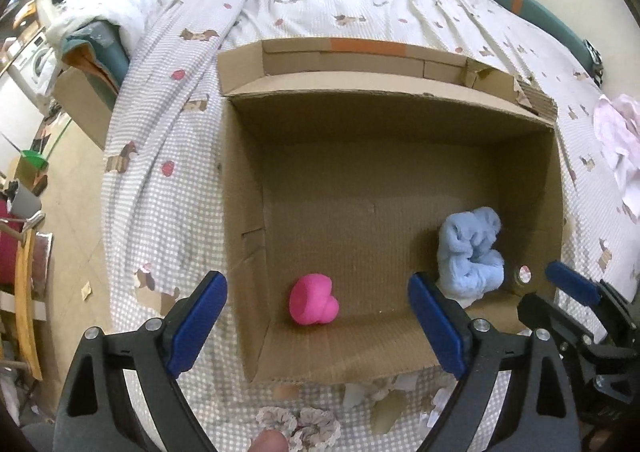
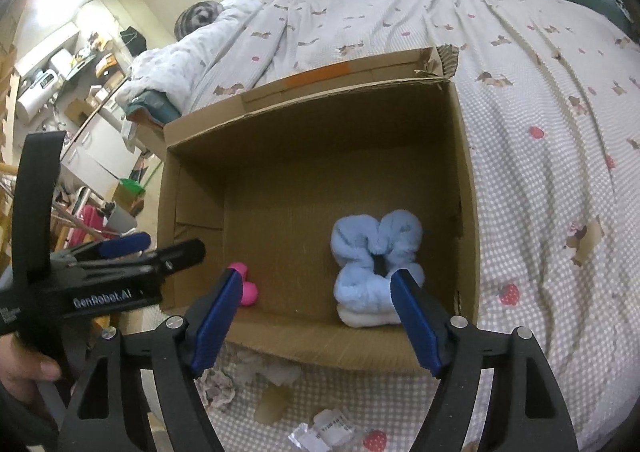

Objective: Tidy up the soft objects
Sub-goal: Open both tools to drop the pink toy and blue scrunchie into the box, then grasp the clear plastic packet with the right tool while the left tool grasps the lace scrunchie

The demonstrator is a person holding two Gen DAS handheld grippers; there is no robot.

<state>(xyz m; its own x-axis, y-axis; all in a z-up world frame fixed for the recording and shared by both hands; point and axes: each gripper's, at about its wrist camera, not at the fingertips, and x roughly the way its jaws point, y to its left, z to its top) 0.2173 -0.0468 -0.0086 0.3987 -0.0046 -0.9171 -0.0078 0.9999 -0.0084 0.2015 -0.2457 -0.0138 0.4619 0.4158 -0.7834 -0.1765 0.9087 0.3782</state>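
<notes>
An open cardboard box (image 1: 248, 212) (image 2: 464, 180) stands on the bed. Inside it lie a pink soft toy (image 1: 314, 299) (image 2: 246, 288) near the front left and a light blue fluffy cloth (image 1: 470, 252) (image 2: 376, 252) at the front right. My left gripper (image 1: 316, 288) is open and empty above the box's front edge, over the pink toy. My right gripper (image 2: 316, 280) is open and empty above the front edge, its right finger beside the blue cloth. The right gripper's fingers (image 1: 572, 282) also show at the right of the left wrist view.
A pink-white cloth (image 1: 618, 132) lies on the bed to the right of the box. A patterned scrunchie (image 1: 296, 424) (image 2: 216, 388) and paper scraps (image 2: 328, 432) lie in front of the box. A rolled duvet (image 1: 132, 4) sits far left. Cluttered room floor lies left of the bed.
</notes>
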